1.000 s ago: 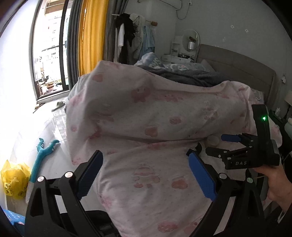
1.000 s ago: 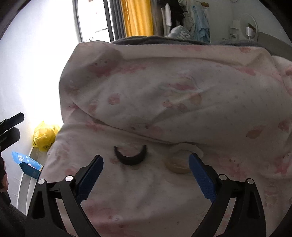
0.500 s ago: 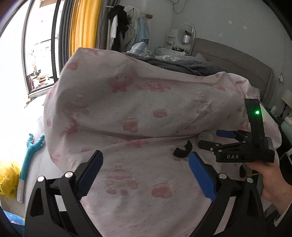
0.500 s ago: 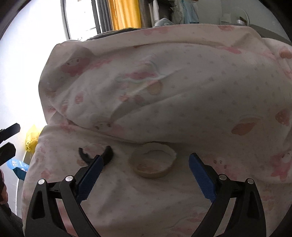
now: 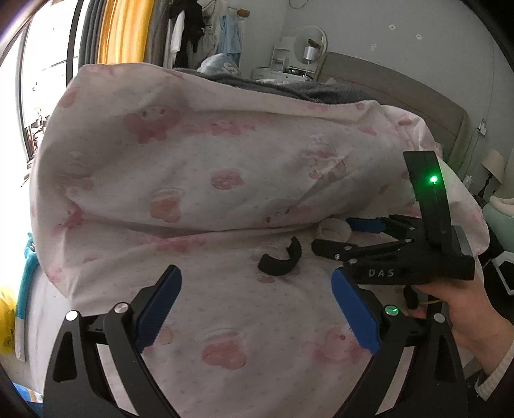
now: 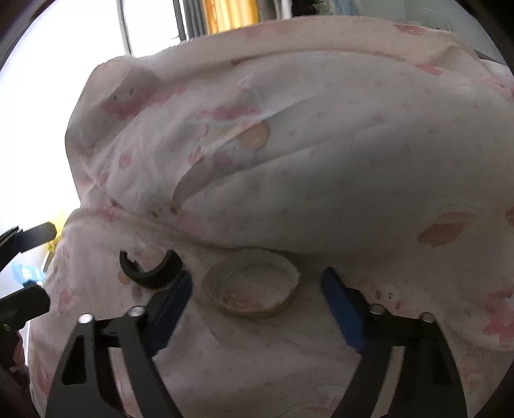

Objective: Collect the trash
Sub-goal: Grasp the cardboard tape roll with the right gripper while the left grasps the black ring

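A beige tape ring (image 6: 253, 289) lies on the pink printed bed sheet (image 6: 257, 363), at the foot of a bunched quilt. My right gripper (image 6: 255, 279) straddles it. Its jaws are closing, and both blue pads still stand clear of the ring. A black C-shaped piece (image 6: 149, 270) lies just left of the ring. In the left wrist view the same black piece (image 5: 281, 262) sits a little ahead of my left gripper (image 5: 255, 275), which is open and holds nothing. That view also shows the right gripper (image 5: 340, 234) at the ring (image 5: 332, 226), carried by a person's hand (image 5: 449, 308).
The bunched pink quilt (image 5: 225, 160) rises right behind the trash. Off the bed's left side lie a yellow bag (image 5: 6, 321), a teal stick (image 5: 24, 289) and a blue box (image 6: 27, 275). A grey headboard (image 5: 401, 93) and hanging clothes (image 5: 192, 29) stand far back.
Both grippers have come lower and closer to the sheet. The right jaws have narrowed around the tape ring. The black piece now lies ahead of the left fingers.
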### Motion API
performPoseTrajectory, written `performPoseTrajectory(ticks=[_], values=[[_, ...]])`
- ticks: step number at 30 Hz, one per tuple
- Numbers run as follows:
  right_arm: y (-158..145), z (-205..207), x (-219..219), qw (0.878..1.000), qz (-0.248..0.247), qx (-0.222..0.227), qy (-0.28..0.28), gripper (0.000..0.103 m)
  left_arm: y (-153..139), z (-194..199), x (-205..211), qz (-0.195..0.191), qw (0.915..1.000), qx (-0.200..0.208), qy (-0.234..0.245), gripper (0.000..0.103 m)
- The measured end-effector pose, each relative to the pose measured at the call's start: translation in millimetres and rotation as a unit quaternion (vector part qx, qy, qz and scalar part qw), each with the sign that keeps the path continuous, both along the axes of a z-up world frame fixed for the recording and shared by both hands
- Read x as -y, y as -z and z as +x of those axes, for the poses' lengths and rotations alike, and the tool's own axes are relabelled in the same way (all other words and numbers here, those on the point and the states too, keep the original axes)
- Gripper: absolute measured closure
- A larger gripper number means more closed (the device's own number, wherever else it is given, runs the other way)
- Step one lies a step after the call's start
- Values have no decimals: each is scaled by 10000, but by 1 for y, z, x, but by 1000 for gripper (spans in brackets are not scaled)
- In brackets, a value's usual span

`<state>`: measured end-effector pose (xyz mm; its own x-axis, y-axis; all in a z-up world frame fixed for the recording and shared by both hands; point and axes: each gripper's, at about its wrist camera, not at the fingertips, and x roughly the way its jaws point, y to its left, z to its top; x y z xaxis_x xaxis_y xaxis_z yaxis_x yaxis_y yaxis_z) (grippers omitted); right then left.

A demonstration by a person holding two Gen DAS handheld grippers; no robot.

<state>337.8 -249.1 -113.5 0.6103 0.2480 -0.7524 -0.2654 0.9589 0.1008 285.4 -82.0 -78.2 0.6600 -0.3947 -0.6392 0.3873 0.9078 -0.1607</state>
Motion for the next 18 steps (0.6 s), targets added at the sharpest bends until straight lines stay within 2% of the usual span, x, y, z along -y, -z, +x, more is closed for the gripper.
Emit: performPoseTrajectory(ticks=[2, 4, 8, 12, 18], values=[[4, 1, -2, 9999, -70, -83, -53, 40, 2, 2, 6, 3, 10000, -22, 42, 8], [5, 0, -1, 9999, -70, -102, -91, 45, 5, 3, 12, 3, 10000, -45, 81, 8], [1, -4, 7, 9999, 51, -93, -116, 46, 8, 6, 22, 45, 9999, -109, 126, 14], [-10, -11, 20, 9998, 149, -72, -83, 46, 12, 10, 28, 39, 9998, -178, 112, 15], [-24, -17, 41, 9994, 359, -7, -11, 46, 20, 20, 34, 67, 9995, -308, -71, 22]])
